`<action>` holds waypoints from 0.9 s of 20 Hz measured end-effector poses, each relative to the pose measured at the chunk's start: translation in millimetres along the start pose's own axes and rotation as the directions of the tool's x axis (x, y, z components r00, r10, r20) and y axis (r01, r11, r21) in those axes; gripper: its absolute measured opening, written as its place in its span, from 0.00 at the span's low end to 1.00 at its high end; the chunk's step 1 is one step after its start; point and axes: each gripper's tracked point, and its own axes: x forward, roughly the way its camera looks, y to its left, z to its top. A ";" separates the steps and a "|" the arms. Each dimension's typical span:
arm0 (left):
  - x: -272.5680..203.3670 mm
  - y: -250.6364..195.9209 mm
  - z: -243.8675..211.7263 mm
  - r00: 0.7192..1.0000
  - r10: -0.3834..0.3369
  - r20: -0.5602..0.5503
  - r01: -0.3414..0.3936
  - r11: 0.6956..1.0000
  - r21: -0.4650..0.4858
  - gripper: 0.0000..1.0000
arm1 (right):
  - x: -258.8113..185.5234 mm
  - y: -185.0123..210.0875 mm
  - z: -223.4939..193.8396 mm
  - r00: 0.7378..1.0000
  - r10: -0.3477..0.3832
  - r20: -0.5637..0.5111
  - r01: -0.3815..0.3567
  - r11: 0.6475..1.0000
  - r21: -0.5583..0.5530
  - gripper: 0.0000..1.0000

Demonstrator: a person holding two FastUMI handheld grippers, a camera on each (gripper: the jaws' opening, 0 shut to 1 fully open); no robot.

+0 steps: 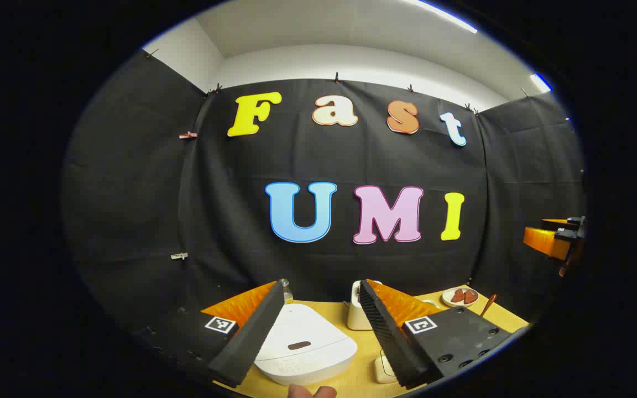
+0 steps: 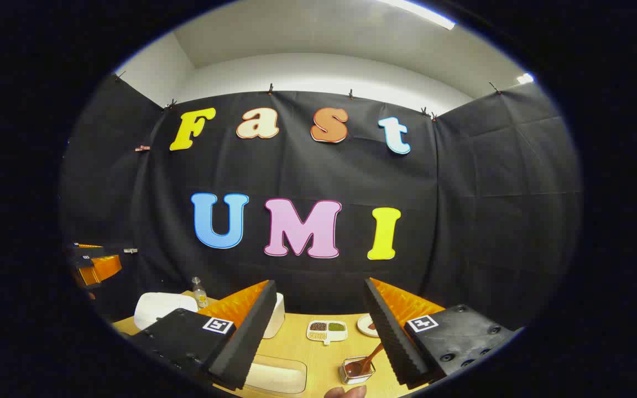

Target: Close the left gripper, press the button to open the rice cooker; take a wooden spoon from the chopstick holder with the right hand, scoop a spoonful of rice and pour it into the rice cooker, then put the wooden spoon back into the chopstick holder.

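Both tongs gape wide and empty — left tongs (image 1: 321,326) above the shut rice cooker (image 1: 304,345). Pressing its button (image 1: 298,345) unclosed risks straddling it — right tongs (image 2: 318,331) could topple the wooden spoon (image 2: 367,359).

- The right gripper (image 2: 318,326) is held above the wooden table (image 2: 302,348), jaws spread wide with nothing between them.
- A wooden spoon (image 2: 372,354) is seen leaning in a small metal holder (image 2: 356,371) near the front edge.
- A divided dish of grains (image 2: 327,330) is placed farther back.
- The white rice cooker (image 2: 163,307) is located at far left, lid down.
- The left gripper (image 2: 94,265) is visible at the left edge.
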 end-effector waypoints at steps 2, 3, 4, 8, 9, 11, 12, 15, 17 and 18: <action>4.5 -0.9 3.8 1.000 0.000 0.010 0.000 1.000 -0.002 0.95 | 1.1 2.4 -4.8 1.000 0.008 0.000 -0.008 1.000 -0.009 0.98; 6.5 -0.1 5.0 1.000 -0.001 0.014 0.001 1.000 -0.003 0.95 | 1.4 3.7 -6.6 1.000 0.011 -0.003 -0.011 1.000 -0.016 0.98; 6.9 0.0 4.5 1.000 -0.003 0.018 0.003 1.000 -0.004 0.95 | 2.7 4.1 -8.3 1.000 0.009 -0.008 -0.009 1.000 -0.025 0.98; 12.5 4.1 -5.9 1.000 -0.009 -0.004 0.009 1.000 -0.018 0.95 | 4.7 7.6 -8.0 1.000 -0.007 0.011 0.007 1.000 -0.025 0.98; 13.7 7.0 -5.2 1.000 -0.001 -0.005 0.001 1.000 -0.021 0.95 | 5.5 11.9 -11.3 1.000 0.004 0.009 -0.004 1.000 -0.011 0.98; 14.7 12.2 -4.6 1.000 0.018 0.002 -0.018 0.999 -0.029 0.95 | 7.3 14.7 -16.2 1.000 0.022 0.004 -0.022 1.000 -0.005 0.98; 16.3 13.1 -2.6 1.000 0.024 0.011 -0.023 0.999 -0.034 0.95 | 9.6 11.1 -19.5 1.000 0.017 -0.002 -0.017 1.000 -0.018 0.98; 21.8 16.3 -6.2 1.000 0.027 0.004 -0.026 0.999 -0.042 0.95 | 13.8 10.5 -25.4 1.000 0.006 -0.021 -0.006 1.000 -0.008 0.98; 24.0 19.8 -2.6 1.000 0.028 0.011 -0.028 0.999 -0.037 0.95 | 15.3 13.4 -23.4 1.000 0.006 -0.014 -0.005 1.000 0.018 0.98; 23.3 22.1 -1.0 0.999 0.031 0.017 -0.031 0.999 -0.029 0.95 | 15.4 13.6 -22.8 1.000 0.004 -0.012 -0.004 1.000 0.019 0.98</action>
